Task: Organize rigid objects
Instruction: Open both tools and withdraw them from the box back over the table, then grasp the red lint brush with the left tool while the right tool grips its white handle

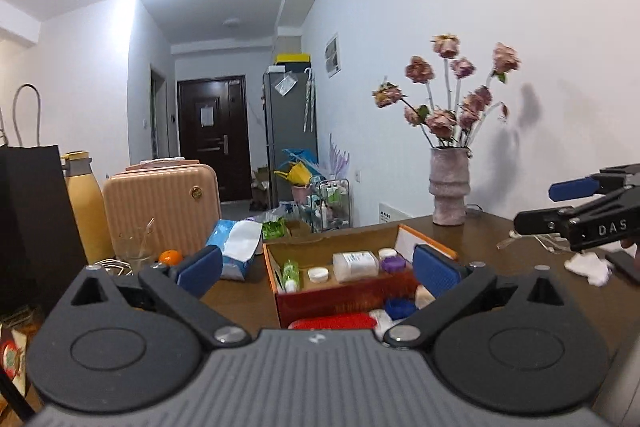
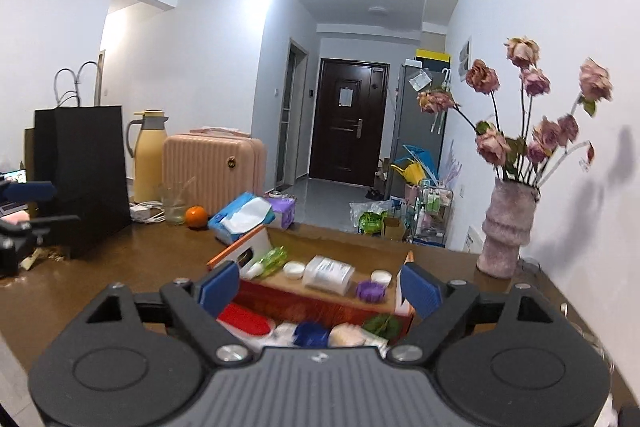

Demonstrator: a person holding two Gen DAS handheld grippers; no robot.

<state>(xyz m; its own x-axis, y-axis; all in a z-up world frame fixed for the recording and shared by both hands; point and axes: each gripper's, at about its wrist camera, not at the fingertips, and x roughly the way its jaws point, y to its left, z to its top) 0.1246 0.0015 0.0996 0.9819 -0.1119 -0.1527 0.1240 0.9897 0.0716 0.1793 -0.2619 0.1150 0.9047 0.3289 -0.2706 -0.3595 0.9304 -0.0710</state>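
An open cardboard box (image 1: 340, 297) with an orange rim stands on the brown table. It holds a green bottle (image 1: 291, 273), a clear plastic case (image 1: 355, 265), a purple jar (image 1: 393, 263) and small white jars. In front of the box lie a red case (image 1: 332, 323) and a blue cap (image 1: 398, 307). My left gripper (image 1: 318, 271) hovers in front of the box, open, with nothing between its pads. In the right wrist view the same box (image 2: 312, 303) lies ahead of my right gripper (image 2: 320, 289), also open and empty, with the red case (image 2: 244, 321) and the blue cap (image 2: 310, 333) just below it.
A vase of dried roses (image 1: 449, 187) stands at the back right by the wall. To the left of the box are a tissue pack (image 1: 236, 251), an orange (image 1: 170, 257), a glass (image 1: 132, 247), a pink suitcase (image 1: 160, 207), a yellow flask (image 1: 86, 203) and a black paper bag (image 1: 36, 227). A crumpled tissue (image 1: 588, 267) lies at right.
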